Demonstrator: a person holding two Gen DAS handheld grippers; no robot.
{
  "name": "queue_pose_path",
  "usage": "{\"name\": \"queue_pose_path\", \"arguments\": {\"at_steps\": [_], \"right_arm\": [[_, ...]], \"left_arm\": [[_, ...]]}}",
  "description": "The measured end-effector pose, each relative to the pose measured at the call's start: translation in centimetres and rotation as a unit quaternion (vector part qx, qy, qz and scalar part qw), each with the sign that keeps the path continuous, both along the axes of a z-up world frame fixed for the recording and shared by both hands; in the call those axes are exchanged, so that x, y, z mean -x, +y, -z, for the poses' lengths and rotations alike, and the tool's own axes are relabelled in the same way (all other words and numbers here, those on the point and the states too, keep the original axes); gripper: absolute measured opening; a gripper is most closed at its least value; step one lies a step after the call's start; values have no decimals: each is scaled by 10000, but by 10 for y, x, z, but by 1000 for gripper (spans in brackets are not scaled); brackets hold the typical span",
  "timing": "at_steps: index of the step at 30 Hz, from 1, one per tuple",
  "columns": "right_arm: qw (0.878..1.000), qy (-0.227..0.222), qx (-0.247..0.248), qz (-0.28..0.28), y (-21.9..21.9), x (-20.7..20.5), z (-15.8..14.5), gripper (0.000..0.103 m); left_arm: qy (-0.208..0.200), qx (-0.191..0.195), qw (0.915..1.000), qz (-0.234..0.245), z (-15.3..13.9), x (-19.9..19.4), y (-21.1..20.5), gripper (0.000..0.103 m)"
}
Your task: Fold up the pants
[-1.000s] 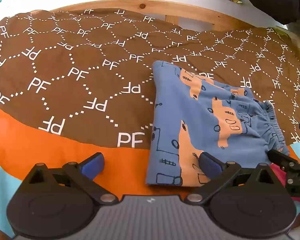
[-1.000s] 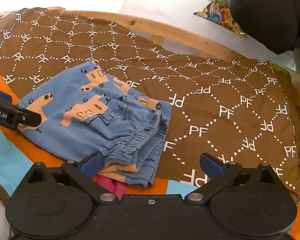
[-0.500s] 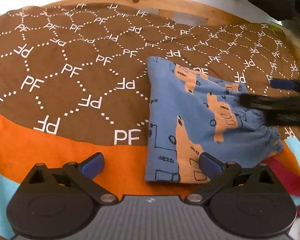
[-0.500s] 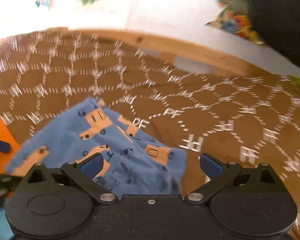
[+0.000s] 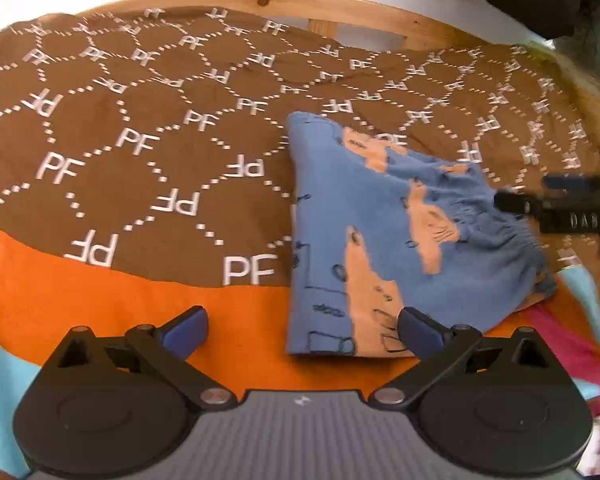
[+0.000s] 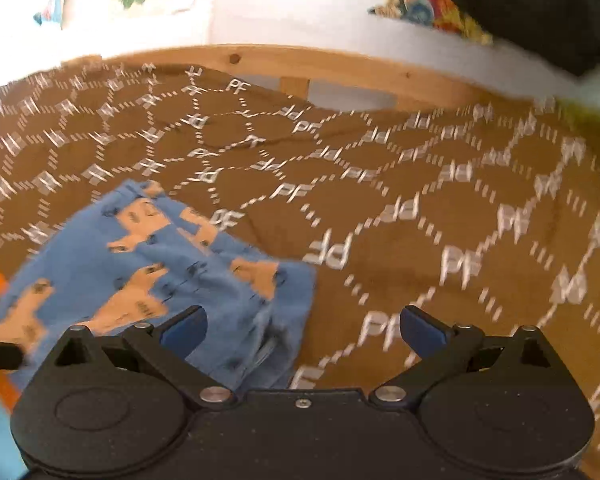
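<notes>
Folded pants point(image 5: 384, 240) on a brown blanket point(image 5: 140, 152), both grippers held apart and empty.

The pants are blue with orange animal prints, lying in a folded bundle on the blanket where its brown part meets its orange band point(image 5: 100, 300); the gathered waistband point(image 5: 512, 240) is on the bundle's right side in the left wrist view; the left gripper point(image 5: 302, 330) is near the bundle's near edge, fingers wide apart, its right pad point(image 5: 418, 330) in front of the cloth, contact unclear; the right gripper point(image 6: 302, 330) hangs over the bundle's right edge, fingers spread, gripping nothing; its view is blurred; a wooden rail point(image 6: 340, 68) runs behind the blanket.
</notes>
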State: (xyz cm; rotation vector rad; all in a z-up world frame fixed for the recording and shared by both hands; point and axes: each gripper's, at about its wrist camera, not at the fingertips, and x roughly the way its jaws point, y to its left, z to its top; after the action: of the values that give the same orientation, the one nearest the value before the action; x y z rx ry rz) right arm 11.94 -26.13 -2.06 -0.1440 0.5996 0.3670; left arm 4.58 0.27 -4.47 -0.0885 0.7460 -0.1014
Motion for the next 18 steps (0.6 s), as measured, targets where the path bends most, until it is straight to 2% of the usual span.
{"name": "queue_pose_path", "arguments": {"at_steps": [3, 6, 8, 10, 12, 15, 18], "right_arm": [[9922, 776, -935, -268, -18, -12, 6, 102], [9748, 1370, -1723, -359, -37, -34, 11, 102], [9710, 1458, -1853, -399, -40, -46, 11, 102], [9686, 1466, -1944, -507, -39, -57, 11, 102], [9611, 1525, -2194, -702, -36, -69, 14, 102], [9521, 1611, -2510, -670, -39, -86, 21, 102], [9565, 1491, -2412, -688, -33, -89, 21, 102]], "left_arm": [[-176, 482, 9981, 338, -14, -3, 11, 103], [-338, 525, 9970, 454, -22, -9, 14, 103], [-279, 415, 9980, 389, -20, -16, 10, 103], [-99, 467, 9983, 336, -13, -22, 8, 103], [115, 561, 9981, 236, -5, -28, 7, 103], [53, 466, 9987, 202, 1, -27, 6, 103], [8, 265, 9991, 328, 4, -25, 2, 103]]}}
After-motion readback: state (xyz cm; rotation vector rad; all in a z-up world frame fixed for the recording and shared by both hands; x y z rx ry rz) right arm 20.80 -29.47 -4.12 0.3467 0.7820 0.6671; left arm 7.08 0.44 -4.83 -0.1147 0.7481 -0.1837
